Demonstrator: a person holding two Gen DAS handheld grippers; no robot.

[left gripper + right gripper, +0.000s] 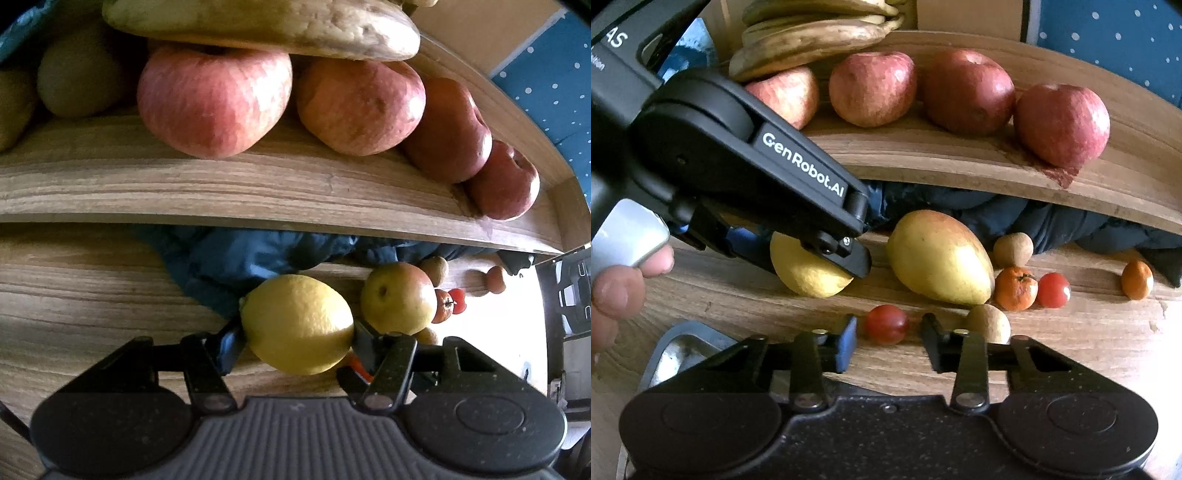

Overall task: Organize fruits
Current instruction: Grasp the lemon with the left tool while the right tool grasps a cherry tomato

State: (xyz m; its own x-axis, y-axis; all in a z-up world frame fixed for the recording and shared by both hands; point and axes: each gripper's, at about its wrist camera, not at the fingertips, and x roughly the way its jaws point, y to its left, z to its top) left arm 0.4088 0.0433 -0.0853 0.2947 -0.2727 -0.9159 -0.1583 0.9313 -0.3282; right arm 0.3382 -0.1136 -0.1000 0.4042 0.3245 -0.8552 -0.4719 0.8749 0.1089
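Left gripper (297, 334) squeezes the lemon (297, 325) over the wooden table (74, 295). Right gripper (888, 334) is wide around a tomato (886, 324). Only its view shows a thumb (617, 291). Apples (873, 88) sit on the shelf (923, 155).

you have a raised wooden shelf (960, 155) curving across the upper part of your view, and below it a wooden tabletop (1071, 339) with strong grain. between the two, under the shelf's front edge, a crumpled dark blue cloth (1052, 221) lies bunched on the table. behind the shelf on your right you see a blue surface with white dots (1108, 44), and a metal tray corner (679, 350) sits low at your left.
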